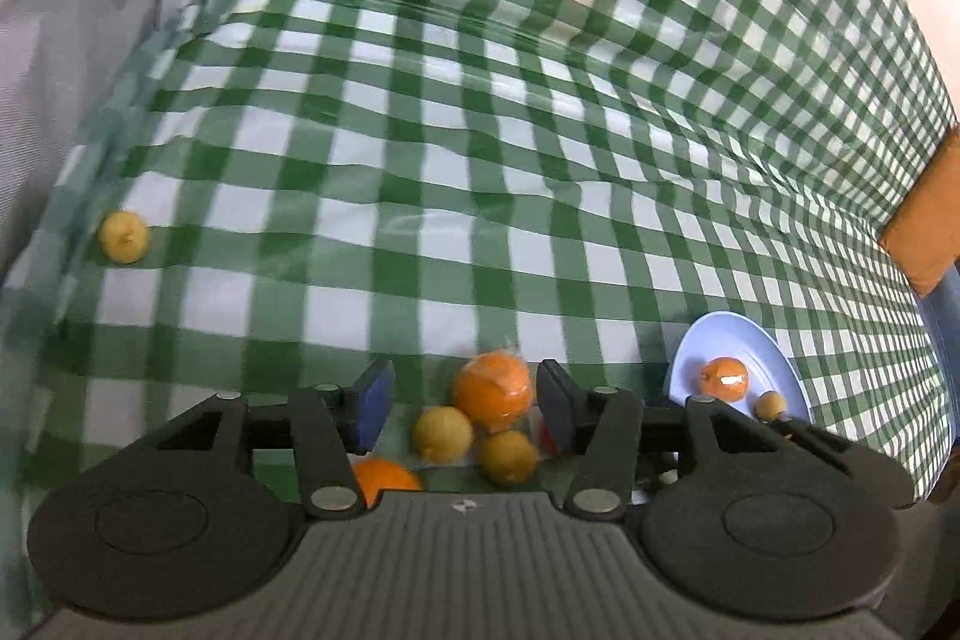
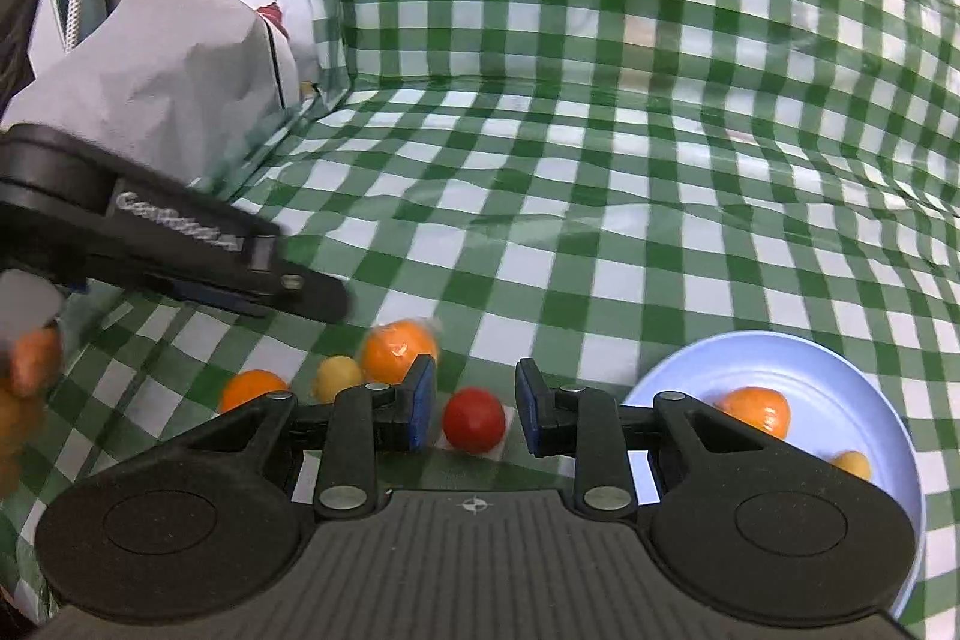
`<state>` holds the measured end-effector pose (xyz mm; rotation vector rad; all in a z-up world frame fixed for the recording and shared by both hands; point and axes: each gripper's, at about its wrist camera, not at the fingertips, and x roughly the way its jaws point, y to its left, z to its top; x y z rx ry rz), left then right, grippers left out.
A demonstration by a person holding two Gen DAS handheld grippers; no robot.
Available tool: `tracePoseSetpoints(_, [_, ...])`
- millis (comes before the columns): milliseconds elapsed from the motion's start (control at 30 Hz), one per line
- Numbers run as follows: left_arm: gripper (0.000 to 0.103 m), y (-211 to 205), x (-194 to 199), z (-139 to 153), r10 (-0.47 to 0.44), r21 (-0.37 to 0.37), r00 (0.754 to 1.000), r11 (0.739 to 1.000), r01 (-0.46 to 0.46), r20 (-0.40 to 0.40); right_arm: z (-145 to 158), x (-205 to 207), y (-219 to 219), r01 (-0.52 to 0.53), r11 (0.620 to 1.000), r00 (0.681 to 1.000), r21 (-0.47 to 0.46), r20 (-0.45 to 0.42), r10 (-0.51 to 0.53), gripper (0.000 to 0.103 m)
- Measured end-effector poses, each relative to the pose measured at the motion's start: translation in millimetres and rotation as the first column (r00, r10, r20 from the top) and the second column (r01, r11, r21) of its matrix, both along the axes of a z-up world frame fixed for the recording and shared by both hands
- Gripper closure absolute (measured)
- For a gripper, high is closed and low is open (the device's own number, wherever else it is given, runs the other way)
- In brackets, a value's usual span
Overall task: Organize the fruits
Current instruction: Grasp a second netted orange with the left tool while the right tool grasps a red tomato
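Observation:
My left gripper (image 1: 465, 409) stands open over a cluster of fruit on the green checked cloth. Between its pads is a plastic-wrapped orange (image 1: 493, 388), close to the right pad and apart from the left one. Nearer the camera lie two yellow fruits (image 1: 443, 433) and another orange (image 1: 384, 481). A lone yellow fruit (image 1: 123, 236) sits far left. My right gripper (image 2: 474, 409) brackets a small red fruit (image 2: 474, 419) that seems to rest on the cloth, with a narrow gap at each pad. The pale blue plate (image 2: 780, 358) holds an orange (image 2: 756, 409) and a small yellow fruit (image 2: 852, 463).
The checked cloth (image 2: 600, 220) runs up a back wall. A crumpled grey bag (image 2: 168, 58) stands past the table's left edge. A brown cardboard box (image 1: 924, 220) sits at the right. The left gripper's dark fingers (image 2: 300, 286) reach in above the fruit cluster in the right wrist view.

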<state>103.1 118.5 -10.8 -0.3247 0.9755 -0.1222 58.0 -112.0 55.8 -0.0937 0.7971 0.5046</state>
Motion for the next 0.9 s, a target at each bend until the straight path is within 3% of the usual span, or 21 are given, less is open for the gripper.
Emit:
tracePoseSetpoints(367, [0.043,-37.5,20.9,-25.9,-0.051,0.065,0.997,0.996,0.055,-0.061,-27.8,14.8,22.3,-0.002,0.996,0.997,-0.095,-0.081,-0.006,0.072])
tracePoseSetpoints(467, [0.064,-42.3,22.0,-30.4,-0.069,0.094,0.995,0.993,0.076,-0.067,-35.9,15.6,28.1,-0.008,0.991,0.996,-0.137,-0.093,-0.005,0.072])
tracePoseSetpoints(533, [0.064,-41.1,20.5,-29.0,-0.069,0.095,0.996,0.993,0.074,-0.054,-34.2,15.5,27.3,0.0,0.992,0.996,-0.124,-0.091,-0.011,0.073])
tracePoseSetpoints(767, [0.064,-14.2,9.6,-7.0,0.067,0.121,0.996,0.99,-0.074,0.065,-11.2,10.1,10.8,0.052,0.997,0.998,-0.048,-0.026,-0.054,0.073])
tracePoseSetpoints(900, [0.064,-0.8,9.1,-8.3,0.141,0.185,0.989,0.972,-0.146,0.039,-7.6,8.4,8.9,0.044,0.998,0.999,-0.037,-0.026,-0.045,0.073])
